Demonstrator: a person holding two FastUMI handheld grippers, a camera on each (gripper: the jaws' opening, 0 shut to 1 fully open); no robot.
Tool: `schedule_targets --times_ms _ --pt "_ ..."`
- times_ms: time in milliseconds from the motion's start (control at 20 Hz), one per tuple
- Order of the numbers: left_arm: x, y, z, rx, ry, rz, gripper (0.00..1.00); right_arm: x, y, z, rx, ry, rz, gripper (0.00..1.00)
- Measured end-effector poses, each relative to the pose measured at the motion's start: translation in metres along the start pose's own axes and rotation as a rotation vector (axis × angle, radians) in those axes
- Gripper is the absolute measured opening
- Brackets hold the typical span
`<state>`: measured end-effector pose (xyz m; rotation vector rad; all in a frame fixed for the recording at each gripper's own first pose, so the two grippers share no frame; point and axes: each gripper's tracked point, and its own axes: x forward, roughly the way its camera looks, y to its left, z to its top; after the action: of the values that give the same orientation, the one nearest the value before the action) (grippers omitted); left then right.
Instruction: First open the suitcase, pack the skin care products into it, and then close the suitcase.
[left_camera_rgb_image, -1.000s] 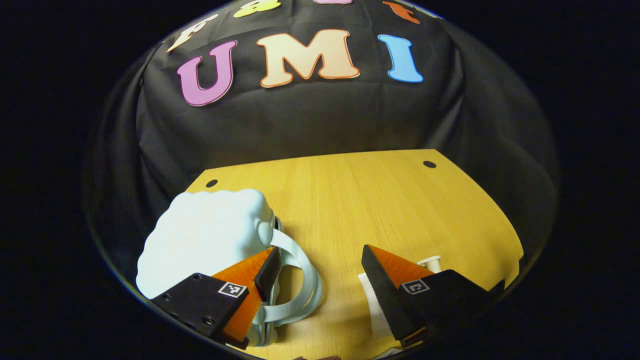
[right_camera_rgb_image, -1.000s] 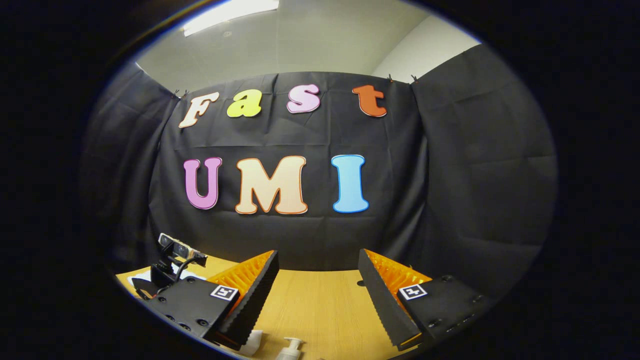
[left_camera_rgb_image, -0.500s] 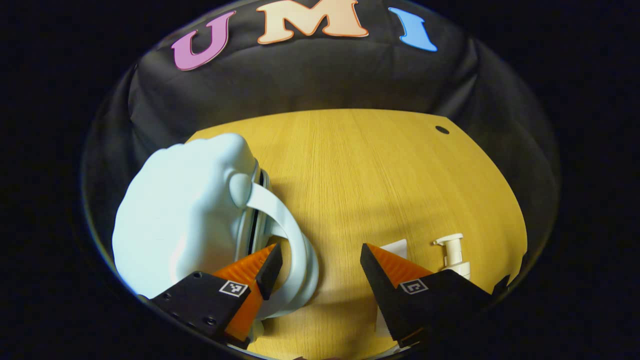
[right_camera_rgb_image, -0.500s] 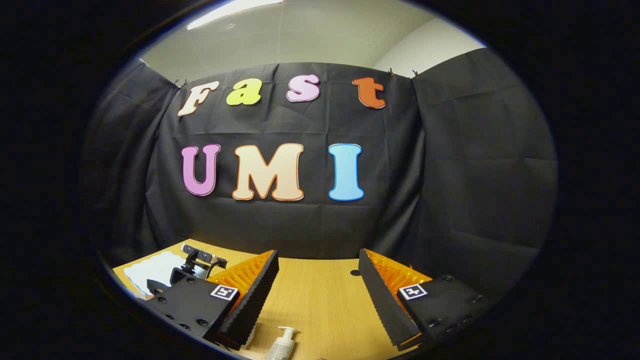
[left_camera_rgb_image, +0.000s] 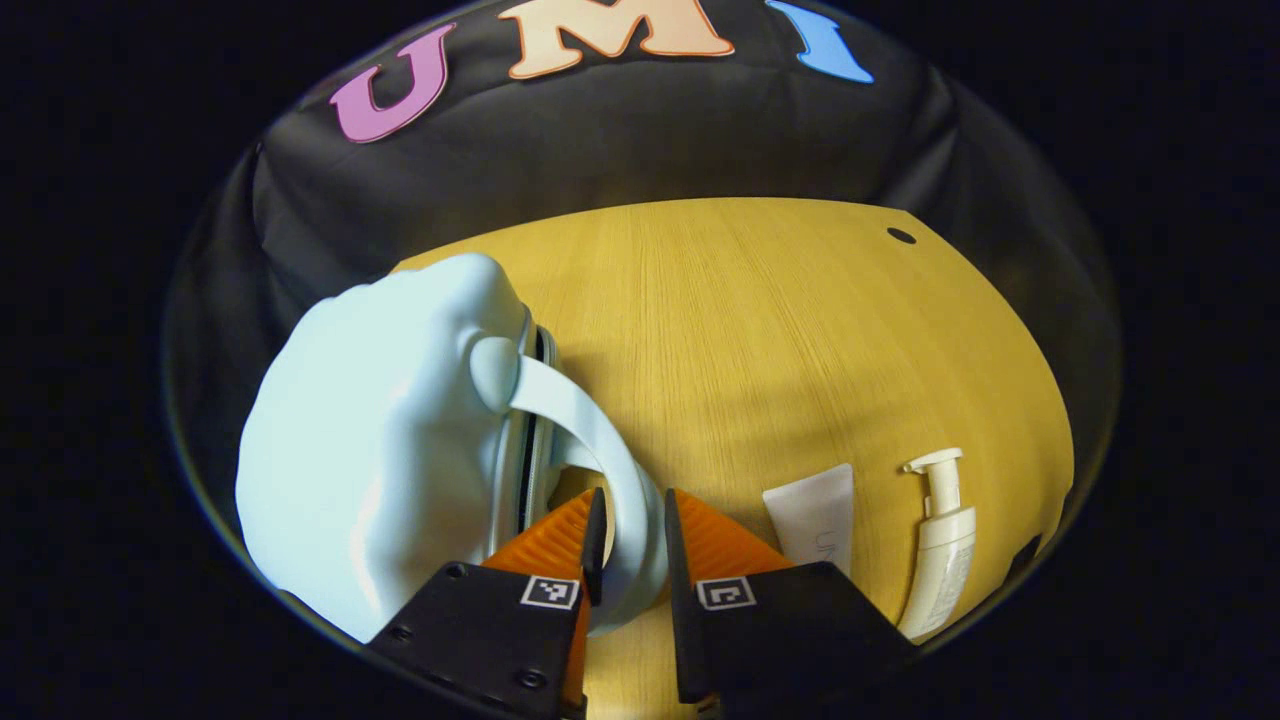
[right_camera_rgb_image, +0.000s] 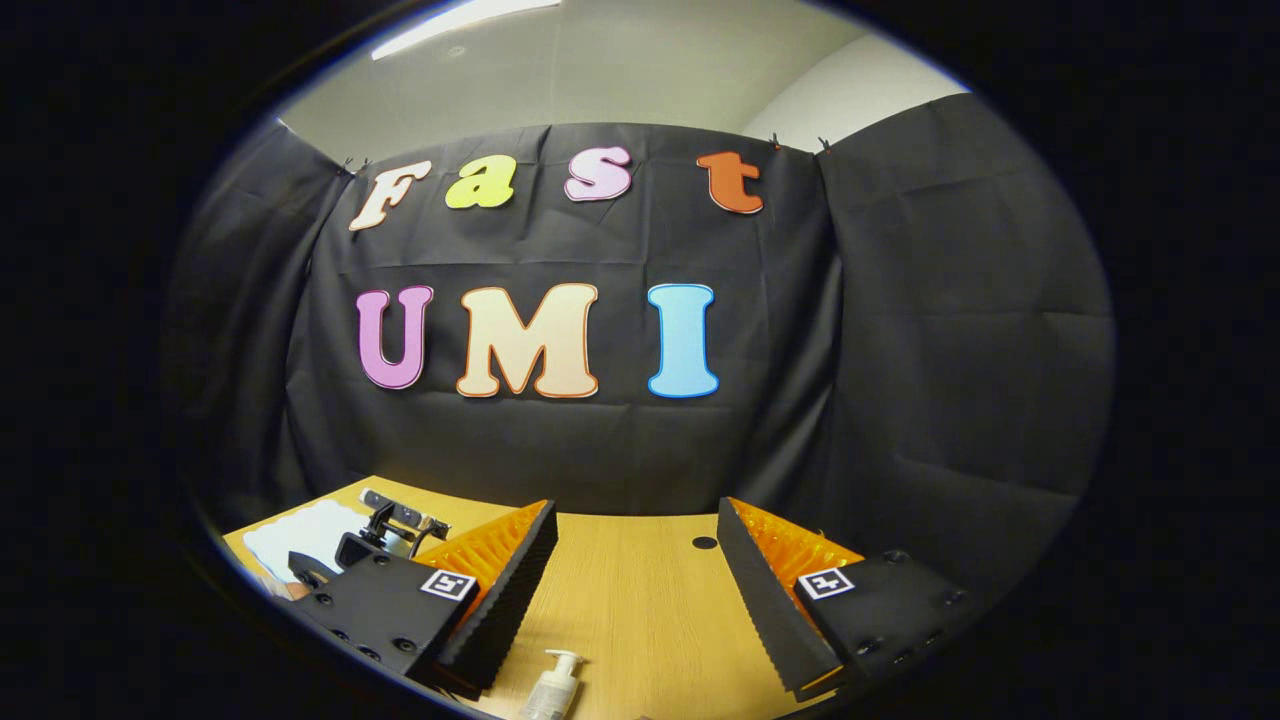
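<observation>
Opening step: our left gripper fingers pinch the suitcase handle; right gripper released. Next, lift.

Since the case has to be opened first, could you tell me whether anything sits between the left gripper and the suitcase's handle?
Nothing visible does. The left gripper is shut on the pale blue looped handle of the pale blue cloud-shaped suitcase. The white tube and cream pump bottle lie apart on the wooden table.
</observation>
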<state>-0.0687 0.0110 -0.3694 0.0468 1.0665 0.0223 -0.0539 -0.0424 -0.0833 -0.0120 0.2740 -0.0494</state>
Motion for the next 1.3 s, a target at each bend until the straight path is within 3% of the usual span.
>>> schedule_targets --times_ms 150,200,400,650,850,1100,1300 --pt "-0.003 0.003 0.001 0.034 0.013 -0.008 0.21 -0.001 -0.001 0.004 -0.004 -0.017 0.008 1.00" --pt "0.001 0.000 0.000 0.050 0.016 -0.017 0.11 0.000 0.000 0.004 -0.003 -0.020 0.016 1.00" --pt "-0.009 -0.003 0.007 0.089 0.002 -0.027 0.02 0.001 0.003 0.001 0.001 -0.027 0.049 1.00" --pt "-0.022 0.003 0.019 0.099 -0.031 -0.002 0.01 0.007 -0.002 -0.007 0.040 -0.018 0.097 1.00" --pt "-0.041 0.012 0.039 0.040 -0.055 -0.002 0.01 0.006 0.002 -0.014 0.092 -0.005 0.166 1.00" --pt "-0.070 0.030 0.070 0.065 -0.112 0.031 0.00 0.007 0.015 -0.031 0.138 0.046 0.235 0.99" --pt "-0.091 0.048 0.096 -0.008 -0.182 -0.010 0.00 0.012 0.031 -0.033 0.136 0.047 0.219 0.99"
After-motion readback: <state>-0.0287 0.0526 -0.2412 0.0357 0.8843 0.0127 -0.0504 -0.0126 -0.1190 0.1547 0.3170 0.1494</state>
